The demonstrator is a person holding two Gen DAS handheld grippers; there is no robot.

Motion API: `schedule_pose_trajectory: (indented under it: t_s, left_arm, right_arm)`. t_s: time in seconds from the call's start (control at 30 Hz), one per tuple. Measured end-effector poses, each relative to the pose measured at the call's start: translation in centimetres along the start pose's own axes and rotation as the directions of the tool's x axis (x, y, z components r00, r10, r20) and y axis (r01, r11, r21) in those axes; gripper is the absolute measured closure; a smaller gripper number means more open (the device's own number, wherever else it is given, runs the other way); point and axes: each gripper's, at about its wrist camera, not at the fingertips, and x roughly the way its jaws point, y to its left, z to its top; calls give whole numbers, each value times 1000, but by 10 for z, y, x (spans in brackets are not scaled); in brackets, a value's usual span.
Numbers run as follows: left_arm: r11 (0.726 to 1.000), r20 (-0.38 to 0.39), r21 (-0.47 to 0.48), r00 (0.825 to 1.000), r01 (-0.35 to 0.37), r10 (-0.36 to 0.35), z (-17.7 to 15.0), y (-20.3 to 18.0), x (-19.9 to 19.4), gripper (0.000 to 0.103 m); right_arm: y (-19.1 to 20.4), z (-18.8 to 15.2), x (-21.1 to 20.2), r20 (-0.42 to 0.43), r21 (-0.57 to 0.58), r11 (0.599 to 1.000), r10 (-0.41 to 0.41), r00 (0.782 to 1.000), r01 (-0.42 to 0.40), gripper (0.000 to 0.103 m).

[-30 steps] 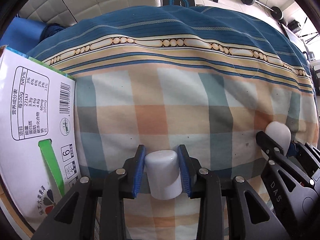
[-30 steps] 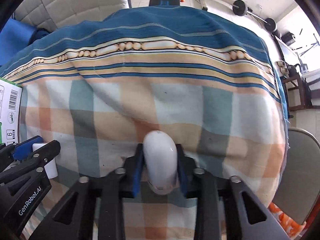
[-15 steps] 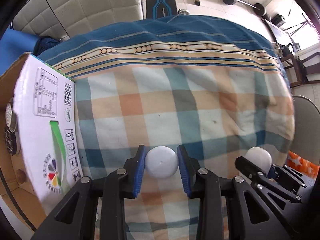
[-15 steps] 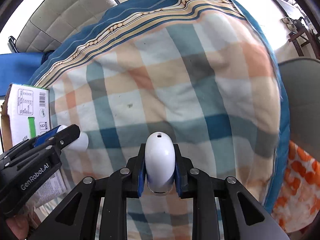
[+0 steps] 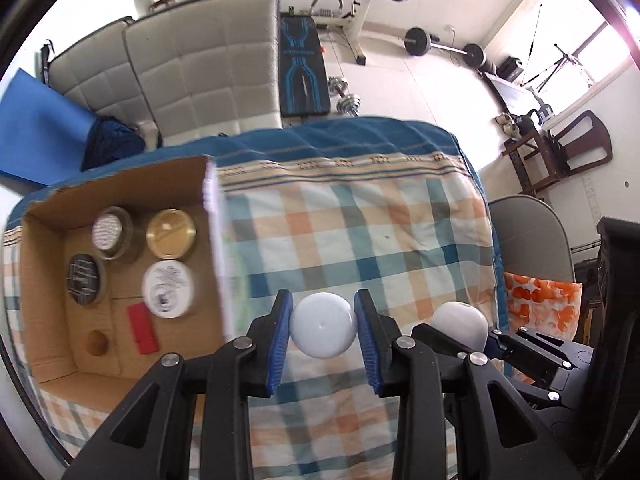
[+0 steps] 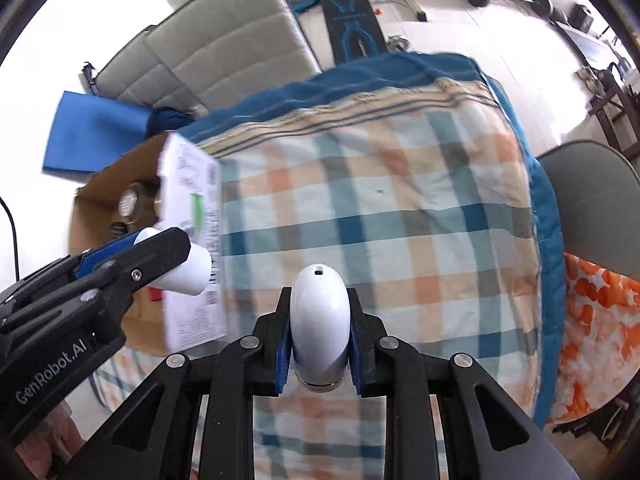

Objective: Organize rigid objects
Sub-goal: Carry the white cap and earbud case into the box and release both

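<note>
My left gripper (image 5: 323,330) is shut on a white cylindrical cup (image 5: 323,330), held high above the checked cloth (image 5: 360,232), just right of the open cardboard box (image 5: 48,280). It also shows in the right wrist view (image 6: 188,268). My right gripper (image 6: 318,320) is shut on a white oval bottle-like object (image 6: 318,312), also held above the cloth; it shows in the left wrist view (image 5: 460,322). The box holds several round tins (image 5: 170,234) and a red piece (image 5: 142,330).
The cloth covers a table with edges at the right and far side. A grey chair (image 5: 532,240) with an orange cushion (image 5: 540,308) stands to the right. A grey sofa (image 5: 200,68) and gym gear (image 5: 304,68) lie beyond.
Both grippers have risen well above the cloth with their objects still held. The box's inside has come into view on the left.
</note>
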Motion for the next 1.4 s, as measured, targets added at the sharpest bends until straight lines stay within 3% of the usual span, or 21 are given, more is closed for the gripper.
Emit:
schedule_pose_trajectory:
  t_s: [0.2,0.4,0.53,0.93,1.17,1.4]
  left_arm:
    - [995,41,-59,996,-83,85,-24,75,-42,74]
    - [983,23,-130,990,-132,136,-47,157,-50,74]
    - [975,-3,-152,986,-164,165,-54,200,-42,74]
    - [963,-170,-187,972,-196,165,-58,294,42,74]
    - [960,-230,-167,955,-226,185,-64,314,81,74]
    - [961,-249,-164,952,-222,177,-70,317,92,74]
  right_arm:
    - [76,-19,-15,13,-71,997,42,999,-41,78]
    - [157,-38,8,-16,-132,990,53,998,-54,78]
    - [191,-42,46,-53,-145,989,30,998,-37,78]
    - [213,-33,163,-144,-93,994,-65,987,52,78]
    - [219,-33,201,-177,-102,990,-115,978,98,78]
    - [221,-35,216,-203,-99,988,-134,970,116,78]
